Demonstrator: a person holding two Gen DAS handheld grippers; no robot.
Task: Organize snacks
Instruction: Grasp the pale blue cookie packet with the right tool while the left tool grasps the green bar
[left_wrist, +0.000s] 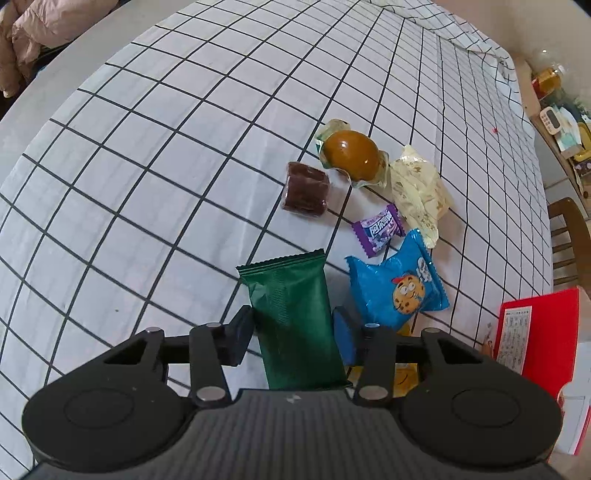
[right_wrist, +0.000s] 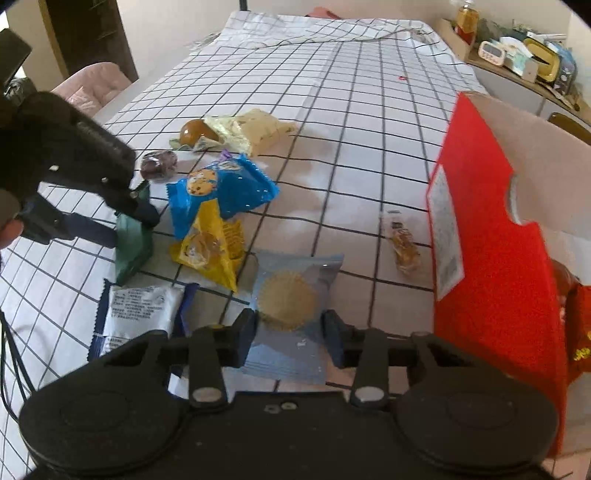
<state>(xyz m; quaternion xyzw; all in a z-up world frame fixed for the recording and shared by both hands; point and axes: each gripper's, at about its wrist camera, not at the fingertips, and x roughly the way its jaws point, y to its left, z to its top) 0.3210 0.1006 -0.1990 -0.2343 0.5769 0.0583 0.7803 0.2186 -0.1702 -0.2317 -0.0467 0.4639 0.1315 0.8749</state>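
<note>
The left tongs (left_wrist: 291, 332) straddle the dark green snack packet (left_wrist: 295, 317), their pads meeting the packet's long sides, partly closed and gripping it where it lies on the checked tablecloth (left_wrist: 147, 147) of the table. The right tongs (right_wrist: 290, 332) sit around the pale blue pastry packet (right_wrist: 291, 314), pads against its two edges, also partly closed. Beside it stands the red box (right_wrist: 498, 240), open at the table's right side, probably where the snacks belong.

Risks, as I judge them: both wrappers are slick, air-filled film, so a grip on the edges alone could slide off or let the packet swivel once raised. The green packet lies close beside the blue cookie packet (left_wrist: 399, 284), and the yellow packet (right_wrist: 210, 247) leans against that one, so lifting could drag neighbours along. The box's raised flap could catch the pastry packet on entry.
</note>
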